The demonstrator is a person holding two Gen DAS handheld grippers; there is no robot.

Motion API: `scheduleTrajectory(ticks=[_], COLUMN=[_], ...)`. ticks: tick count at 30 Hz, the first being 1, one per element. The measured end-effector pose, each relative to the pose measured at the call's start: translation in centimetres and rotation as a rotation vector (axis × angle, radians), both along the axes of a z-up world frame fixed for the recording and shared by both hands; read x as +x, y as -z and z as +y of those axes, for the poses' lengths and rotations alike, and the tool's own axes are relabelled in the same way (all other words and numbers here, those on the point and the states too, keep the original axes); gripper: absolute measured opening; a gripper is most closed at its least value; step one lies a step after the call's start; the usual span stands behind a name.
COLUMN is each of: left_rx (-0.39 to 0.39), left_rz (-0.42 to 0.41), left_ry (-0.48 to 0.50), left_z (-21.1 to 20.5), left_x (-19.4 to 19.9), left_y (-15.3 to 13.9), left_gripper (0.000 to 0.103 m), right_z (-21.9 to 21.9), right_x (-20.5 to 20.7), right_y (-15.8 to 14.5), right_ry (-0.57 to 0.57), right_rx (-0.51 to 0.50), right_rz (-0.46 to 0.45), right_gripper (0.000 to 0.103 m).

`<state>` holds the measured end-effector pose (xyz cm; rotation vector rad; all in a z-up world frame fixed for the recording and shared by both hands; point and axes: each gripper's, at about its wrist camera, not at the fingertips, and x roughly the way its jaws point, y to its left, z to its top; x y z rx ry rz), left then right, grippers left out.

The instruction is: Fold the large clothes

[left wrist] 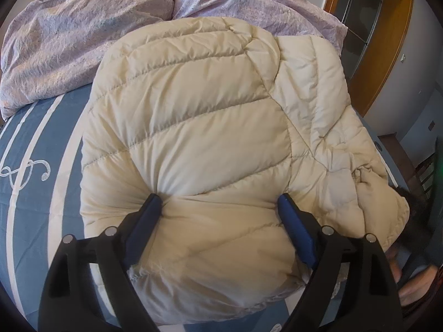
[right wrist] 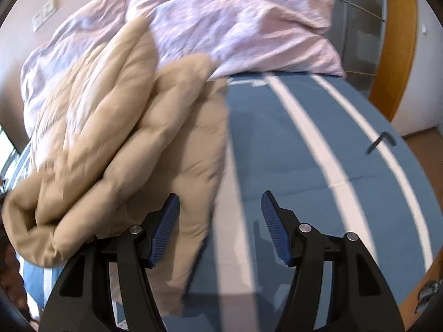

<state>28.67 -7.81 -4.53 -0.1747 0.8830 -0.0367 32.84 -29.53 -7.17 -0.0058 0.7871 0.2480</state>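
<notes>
A cream quilted puffer jacket (left wrist: 193, 116) lies folded in a thick bundle on the blue striped bed sheet (left wrist: 33, 193). My left gripper (left wrist: 218, 196) stands wide over the bundle's near end. Its blue fingertips (left wrist: 155, 202) are sunk into the padding, which bulges up between the jaws. In the right wrist view the same jacket (right wrist: 116, 138) is piled at the left, blurred. My right gripper (right wrist: 220, 196) is open above bare sheet (right wrist: 304, 152) just right of the jacket's edge, with nothing between its fingers.
A crumpled lilac duvet (left wrist: 69, 41) (right wrist: 235, 27) fills the head of the bed behind the jacket. A wooden door frame (left wrist: 382, 55) (right wrist: 398, 55) stands past the bed's right side. A small dark object (right wrist: 379, 141) lies on the sheet at the right.
</notes>
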Motion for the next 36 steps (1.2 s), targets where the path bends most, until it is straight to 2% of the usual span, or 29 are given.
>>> scheduleTrajectory(ticks=[6, 11, 14, 19, 22, 26, 31, 36], left_rx=[0.003, -0.007, -0.016, -0.03, -0.034, -0.04, -0.045, -0.055], left_rz=[-0.006, -0.011, -0.013, -0.018, -0.026, -0.037, -0.048, -0.055], left_ry=[0.01, 0.011, 0.012, 0.018, 0.025, 0.039, 0.059, 0.079], left_z=[-0.4, -0.8, -1.0, -0.9, -0.9, -0.6, -0.4, -0.3], left_x=[0.6, 1.2, 1.6, 1.9, 1.9, 1.8, 1.9, 1.9], left_y=[0.8, 1.2, 1.4, 1.8, 1.9, 2.2, 2.3, 2.3], left_gripper=[0.087, 0.088, 0.088, 0.089, 0.089, 0.089, 0.089, 0.089], right_z=[-0.4, 2.5, 5.4, 8.8, 9.3, 8.5, 7.1, 6.2], right_x=[1.3, 2.3, 3.0, 4.4, 5.7, 6.9, 7.9, 7.7], right_y=[-4.5, -8.4, -9.3, -8.8, -7.7, -5.5, -3.4, -1.9], right_ry=[-0.008, -0.115, -0.19, -0.241, -0.223, -0.177, -0.123, -0.09], right_rx=[0.057, 0.147, 0.168, 0.151, 0.132, 0.106, 0.103, 0.097], right_rz=[-0.062, -0.08, -0.072, -0.064, -0.041, 0.018, 0.066, 0.076], right_gripper=[0.06, 0.057, 0.054, 0.051, 0.051, 0.041, 0.034, 0.034])
